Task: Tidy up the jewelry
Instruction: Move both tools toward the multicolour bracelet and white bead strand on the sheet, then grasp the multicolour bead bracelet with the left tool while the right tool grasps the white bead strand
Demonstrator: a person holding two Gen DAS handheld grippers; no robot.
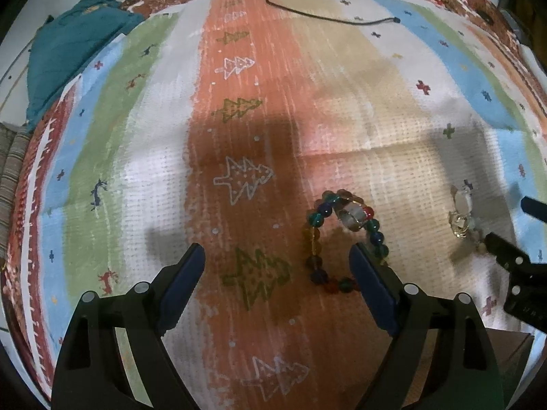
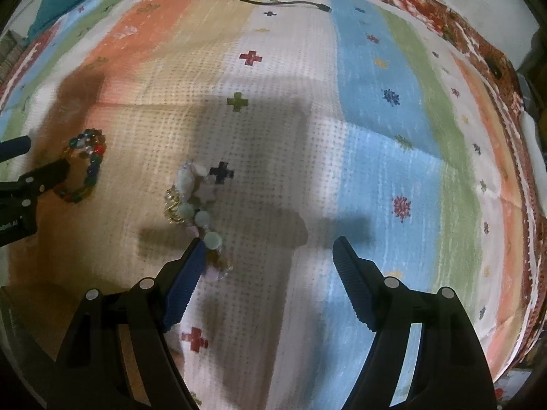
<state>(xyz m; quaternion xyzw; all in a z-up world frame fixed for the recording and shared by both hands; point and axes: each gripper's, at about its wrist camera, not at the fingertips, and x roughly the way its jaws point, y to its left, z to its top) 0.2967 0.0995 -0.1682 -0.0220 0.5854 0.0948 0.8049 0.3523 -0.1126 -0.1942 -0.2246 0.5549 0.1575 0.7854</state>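
A bracelet of dark multicoloured beads (image 1: 342,239) lies in a loop on the striped cloth, with a pale clear stone at its top. My left gripper (image 1: 277,256) hangs open over the cloth; its right finger (image 1: 371,287) overlaps the loop's lower right side, and nothing sits between the pads. A second piece, pale green and white beads with a gold clasp (image 2: 195,205), lies to the right; it also shows as the pale beads (image 1: 461,215). My right gripper (image 2: 266,256) is open, its left finger (image 2: 186,280) beside the tail of the pale beads. The multicoloured bracelet (image 2: 85,167) shows at left.
The surface is a striped, patterned cloth (image 1: 239,136) with tree and cross motifs. A teal fabric bundle (image 1: 71,51) lies at the far left corner. A black cable (image 2: 266,0) runs across the far side. The other gripper's black body (image 2: 24,191) intrudes at the left edge.
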